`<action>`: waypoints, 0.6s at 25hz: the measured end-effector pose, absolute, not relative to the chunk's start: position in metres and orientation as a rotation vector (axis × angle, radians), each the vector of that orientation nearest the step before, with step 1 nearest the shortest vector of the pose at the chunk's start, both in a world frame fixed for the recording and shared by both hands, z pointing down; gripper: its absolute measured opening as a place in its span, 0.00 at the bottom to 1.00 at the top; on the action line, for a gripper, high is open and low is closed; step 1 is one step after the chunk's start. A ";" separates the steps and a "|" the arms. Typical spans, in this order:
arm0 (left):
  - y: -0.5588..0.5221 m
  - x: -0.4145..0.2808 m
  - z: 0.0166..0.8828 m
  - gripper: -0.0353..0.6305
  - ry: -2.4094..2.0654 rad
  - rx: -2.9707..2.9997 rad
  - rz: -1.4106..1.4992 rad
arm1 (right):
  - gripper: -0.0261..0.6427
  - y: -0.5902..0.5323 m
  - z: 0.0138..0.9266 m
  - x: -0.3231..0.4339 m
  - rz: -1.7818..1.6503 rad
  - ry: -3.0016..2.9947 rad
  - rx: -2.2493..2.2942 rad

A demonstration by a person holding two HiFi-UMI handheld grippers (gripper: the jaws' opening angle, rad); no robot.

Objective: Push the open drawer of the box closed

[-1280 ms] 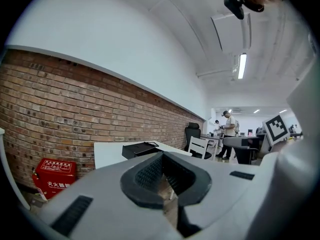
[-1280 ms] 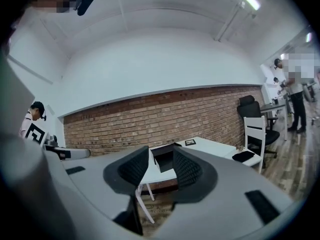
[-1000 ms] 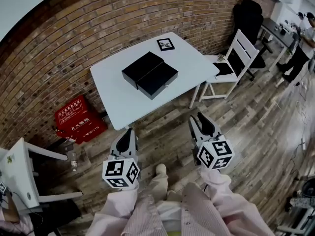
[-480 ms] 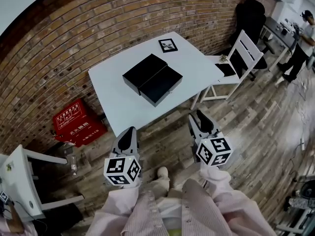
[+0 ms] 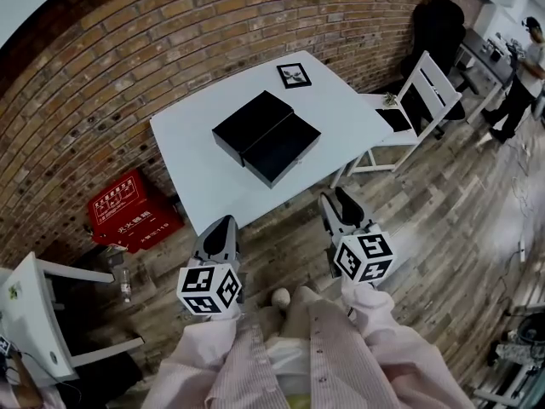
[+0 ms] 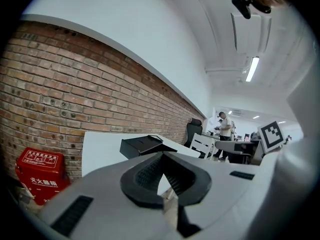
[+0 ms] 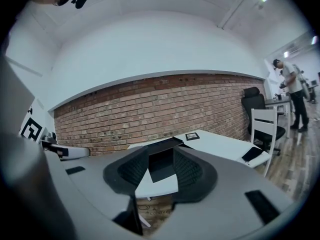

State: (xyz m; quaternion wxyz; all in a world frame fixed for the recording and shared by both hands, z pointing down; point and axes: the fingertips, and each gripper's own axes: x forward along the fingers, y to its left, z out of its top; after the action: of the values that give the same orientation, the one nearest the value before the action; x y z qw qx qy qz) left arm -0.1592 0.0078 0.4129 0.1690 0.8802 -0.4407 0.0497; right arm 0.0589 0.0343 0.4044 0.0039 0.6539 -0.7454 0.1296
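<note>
Though small, red crate (image 5: 134,214) print looks Chinese — box (image 5: 250,122) drawer (image 5: 283,150) open.

A white table (image 5: 196,177) carries a black box (image 5: 255,126), drawer (image 5: 283,149) open, and a framed picture (image 5: 294,75).

A red crate (image 5: 132,211) sits by the brick wall (image 5: 128,49), a white chair (image 5: 419,99) beside the table (image 5: 204,186).
</note>
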 end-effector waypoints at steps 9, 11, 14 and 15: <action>-0.022 -0.149 0.430 0.05 -1.254 2.459 0.180 | 0.24 0.001 0.421 0.065 0.477 -2.333 1.987; -0.032 -0.144 0.434 0.05 -1.252 2.443 0.183 | 0.24 -0.010 0.427 0.069 0.495 -2.334 1.966; -0.047 -0.134 0.445 0.05 -1.254 2.401 0.193 | 0.24 -0.029 0.436 0.073 0.518 -2.341 1.907; -0.052 -0.131 0.448 0.05 -1.255 2.389 0.198 | 0.24 -0.035 0.440 0.074 0.523 -2.343 1.886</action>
State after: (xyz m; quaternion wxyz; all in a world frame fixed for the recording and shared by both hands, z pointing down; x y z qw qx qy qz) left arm -0.1306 -0.0518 0.4484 0.2164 0.8620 -0.4528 0.0715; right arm 0.0741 -0.0352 0.4396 0.0442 0.6172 -0.7667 0.1713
